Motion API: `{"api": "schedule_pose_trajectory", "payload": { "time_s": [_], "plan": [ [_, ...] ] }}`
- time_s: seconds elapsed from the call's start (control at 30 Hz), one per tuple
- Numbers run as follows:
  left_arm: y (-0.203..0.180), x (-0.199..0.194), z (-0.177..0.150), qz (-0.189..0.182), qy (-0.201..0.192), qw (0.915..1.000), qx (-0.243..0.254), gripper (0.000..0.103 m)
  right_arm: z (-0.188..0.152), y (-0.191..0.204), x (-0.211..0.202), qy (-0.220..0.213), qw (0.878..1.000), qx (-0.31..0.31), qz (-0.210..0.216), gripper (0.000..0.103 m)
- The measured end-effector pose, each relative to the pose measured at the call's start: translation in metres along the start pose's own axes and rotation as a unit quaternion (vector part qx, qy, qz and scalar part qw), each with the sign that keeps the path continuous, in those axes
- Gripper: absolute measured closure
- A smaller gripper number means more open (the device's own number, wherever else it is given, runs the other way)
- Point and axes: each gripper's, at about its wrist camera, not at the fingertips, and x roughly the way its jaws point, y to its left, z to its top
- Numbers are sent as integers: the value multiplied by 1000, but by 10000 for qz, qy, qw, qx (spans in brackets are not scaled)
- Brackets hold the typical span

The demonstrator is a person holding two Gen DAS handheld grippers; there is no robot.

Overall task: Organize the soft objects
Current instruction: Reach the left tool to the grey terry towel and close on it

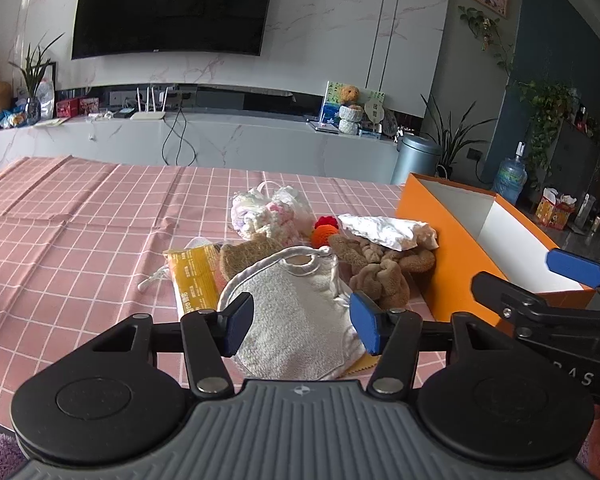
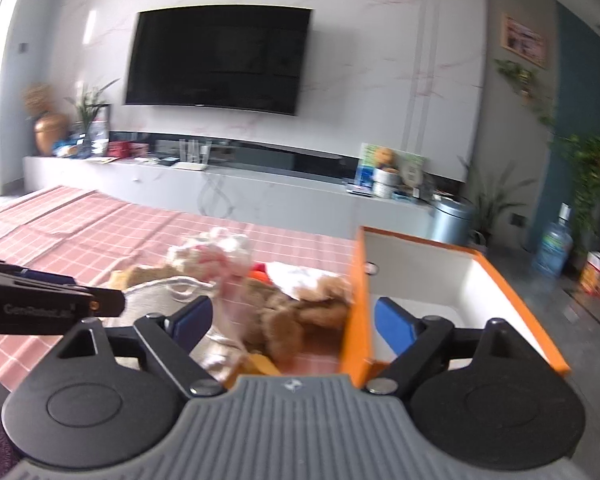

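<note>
A heap of soft things lies on the pink checked tablecloth (image 1: 80,240). It holds a white towelling bib (image 1: 296,312), a brown plush toy (image 1: 380,268), a yellow packet (image 1: 194,280), a bagged white and pink crochet piece (image 1: 268,212), an orange and red knit ball (image 1: 324,232) and a crumpled white cloth (image 1: 384,230). My left gripper (image 1: 302,322) is open, straddling the near part of the bib. My right gripper (image 2: 292,320) is open, one finger by the blurred plush toy (image 2: 296,312), the other inside the orange box (image 2: 358,300).
The orange box (image 1: 440,248) has a white inside and stands at the table's right edge. Beyond the table are a grey TV console (image 1: 220,136), a wall TV (image 1: 172,4), a metal bin (image 1: 416,156), a water bottle (image 1: 510,176) and potted plants.
</note>
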Motion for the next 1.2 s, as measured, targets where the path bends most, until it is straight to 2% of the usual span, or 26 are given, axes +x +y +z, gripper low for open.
{"api": "schedule_pose_trajectory", "payload": {
  "time_s": [0.03,0.1,0.2,0.27,0.3,0.4,0.43,0.47,0.57,0.73,0.87,0.93,1.0,1.1,1.2],
  "plan": [
    [4,2,0,32,8,10000,-68,39,1,3,5,29,10000,-41,79,25],
    [13,9,1,93,46,9997,-212,39,3,10,18,140,9996,-115,228,39],
    [28,20,2,223,62,9989,-412,39,5,18,37,347,9981,-154,480,52],
    [37,27,4,89,133,9985,-526,34,4,22,53,635,9960,-145,614,55],
    [41,30,5,61,136,9983,-567,28,3,25,60,771,9945,-141,689,55],
    [49,38,7,132,55,9982,-584,17,-2,34,84,1107,9907,-186,771,63],
    [52,42,7,143,60,9982,-581,16,-4,36,90,1178,9896,-224,794,67],
    [55,46,7,150,93,9981,-593,16,-6,39,96,1260,9882,-257,825,75],
    [60,60,5,194,242,9976,-612,15,-13,44,113,1470,9844,-291,923,85],
    [65,80,1,231,457,9964,-675,15,-24,46,136,1738,9802,-296,904,86],
    [61,89,-1,-119,693,9945,-782,16,-29,46,146,1839,9779,-272,956,86],
    [51,91,-2,-269,817,9938,-705,23,-30,45,146,1824,9778,-269,994,86],
    [40,91,-3,-255,957,9934,-583,25,-31,45,147,1812,9777,-256,1028,86],
    [21,87,-2,-119,1187,9922,-356,33,-33,41,144,1829,9768,-186,1099,86],
    [7,81,1,-317,1180,9923,-180,38,-36,37,140,1840,9756,-105,1194,86]
  ]
}}
